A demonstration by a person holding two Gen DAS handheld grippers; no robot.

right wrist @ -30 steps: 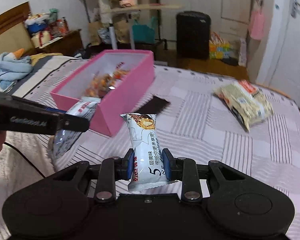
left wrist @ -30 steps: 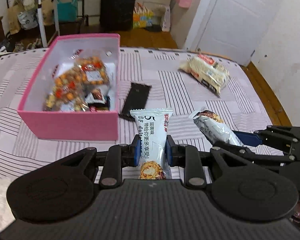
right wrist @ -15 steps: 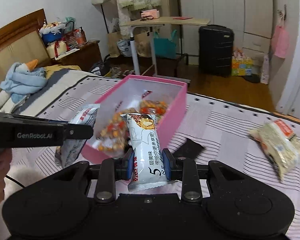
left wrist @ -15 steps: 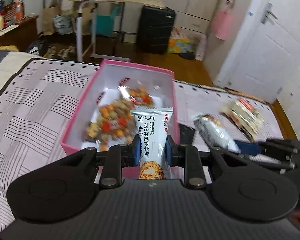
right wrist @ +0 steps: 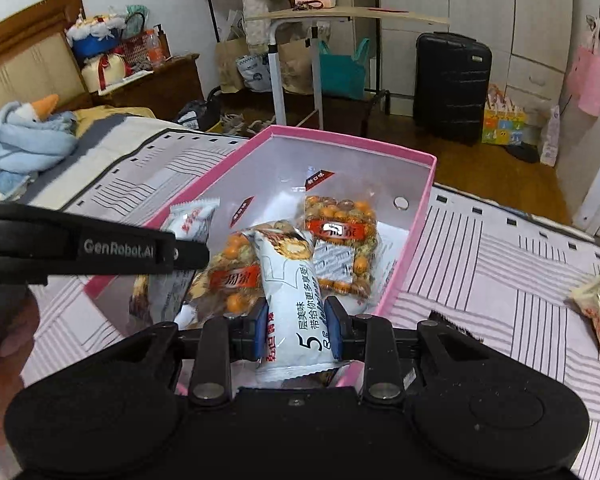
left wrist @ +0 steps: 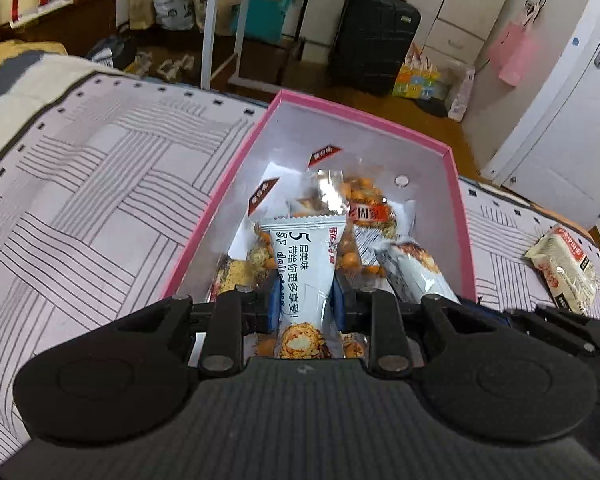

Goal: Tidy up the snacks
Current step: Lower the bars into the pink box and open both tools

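Note:
My left gripper (left wrist: 303, 305) is shut on a white snack bar (left wrist: 302, 264) and holds it over the near end of the pink box (left wrist: 216, 208). My right gripper (right wrist: 296, 330) is shut on a second white snack bar (right wrist: 290, 292), also over the pink box (right wrist: 418, 240). That bar also shows in the left wrist view (left wrist: 414, 276), to the right of mine. Bags of orange coated nuts (right wrist: 342, 248) lie inside the box. The left gripper's arm (right wrist: 80, 250) crosses the right wrist view on the left.
The box stands on a bed with a striped cover (left wrist: 80, 208). A pale noodle packet (left wrist: 562, 270) lies on the cover to the right of the box. A black flat packet edge (right wrist: 454, 322) shows beside the box. A suitcase (right wrist: 452, 84) and folding table stand beyond the bed.
Both grippers have moved forward with their snack bars, from in front of the pink box to above its near end. The box now fills the middle of both views.

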